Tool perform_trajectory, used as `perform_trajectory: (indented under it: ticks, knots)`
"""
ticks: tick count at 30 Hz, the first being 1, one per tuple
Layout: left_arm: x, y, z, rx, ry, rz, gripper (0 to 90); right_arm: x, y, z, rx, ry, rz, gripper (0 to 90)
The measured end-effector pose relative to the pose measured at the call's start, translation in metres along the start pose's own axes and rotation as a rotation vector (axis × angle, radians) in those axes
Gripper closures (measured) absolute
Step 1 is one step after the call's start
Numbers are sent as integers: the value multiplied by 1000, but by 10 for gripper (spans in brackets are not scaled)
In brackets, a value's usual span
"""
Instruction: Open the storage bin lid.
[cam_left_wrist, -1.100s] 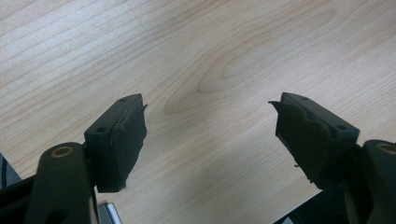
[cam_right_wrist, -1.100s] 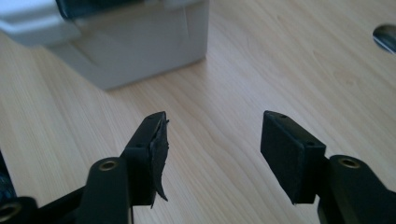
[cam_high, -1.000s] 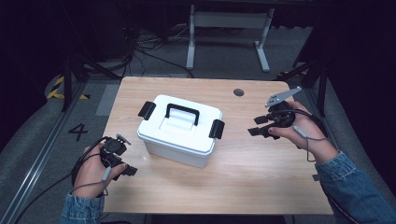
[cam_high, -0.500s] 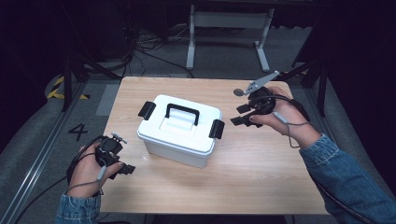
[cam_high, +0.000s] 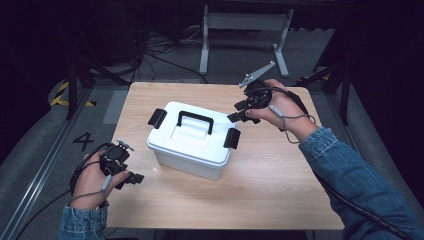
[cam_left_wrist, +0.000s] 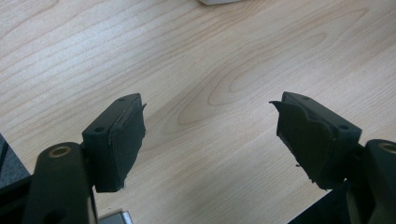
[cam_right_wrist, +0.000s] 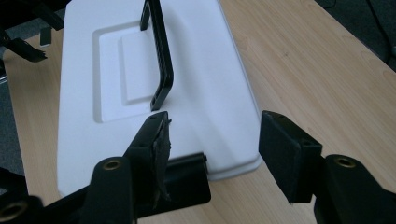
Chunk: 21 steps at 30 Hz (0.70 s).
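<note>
A white lidded box (cam_high: 192, 142) with a black handle (cam_high: 195, 120) and black side latches stands mid-table. My right gripper (cam_high: 240, 111) hovers open just above and right of the box's right latch (cam_high: 231, 137). In the right gripper view the open gripper (cam_right_wrist: 212, 135) has its jaws over the lid's near end, above the latch (cam_right_wrist: 187, 179), gripping nothing. My left gripper (cam_high: 131, 176) rests low near the table's front left, left of the box. Its gripper (cam_left_wrist: 208, 135) stands open over bare wood.
The wooden table (cam_high: 270, 195) has free room at the front and right of the box. A metal stand (cam_high: 242, 22) and cables lie on the dark floor beyond the far edge. A floor marking "4" (cam_high: 83, 141) sits left of the table.
My right gripper has moved left and toward the far side, coming closer to the box's right latch. The left gripper has stayed in place.
</note>
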<state>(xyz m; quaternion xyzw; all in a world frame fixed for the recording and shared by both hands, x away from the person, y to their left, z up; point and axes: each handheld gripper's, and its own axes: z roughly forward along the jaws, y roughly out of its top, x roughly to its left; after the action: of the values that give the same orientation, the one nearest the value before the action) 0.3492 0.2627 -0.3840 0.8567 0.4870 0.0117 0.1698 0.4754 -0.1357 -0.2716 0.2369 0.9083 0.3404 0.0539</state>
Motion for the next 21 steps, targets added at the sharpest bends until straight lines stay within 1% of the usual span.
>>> perform_trajectory:
  ticks: [2, 3, 5, 7, 8, 11, 12, 14, 17, 21]
  knots:
    - [0, 0, 0, -2, 4, 5, 241, 1, 5, 4, -1, -2, 5, 445]
    - [0, 0, 0, -5, 0, 2, 240, 1, 7, 7, 7, -16, 5, 445]
    - [0, 1, 0, -4, -2, 4, 240, 2, 9, 11, 16, -28, -1, 445]
    - [1, 1, 0, -3, 1, 6, 238, 3, 12, 17, 26, -19, 6, 447]
    - [1, 1, 0, -3, 1, 6, 238, 3, 12, 17, 26, -19, 6, 447]
    - [2, 0, -2, -7, 1, 6, 237, 1, 18, 28, 22, 8, 18, 449]
    - [1, 0, -2, -7, -6, 6, 237, 1, 20, 30, 18, 21, 23, 450]
    - [1, 0, -2, -12, 1, 8, 236, 1, 23, 35, 10, 38, 29, 449]
    - [1, 1, -1, -6, 1, 8, 234, 3, 26, 42, 12, 66, 26, 457]
    - [2, 2, 2, 5, -6, 14, 232, 7, 31, 52, 21, 87, 12, 470]
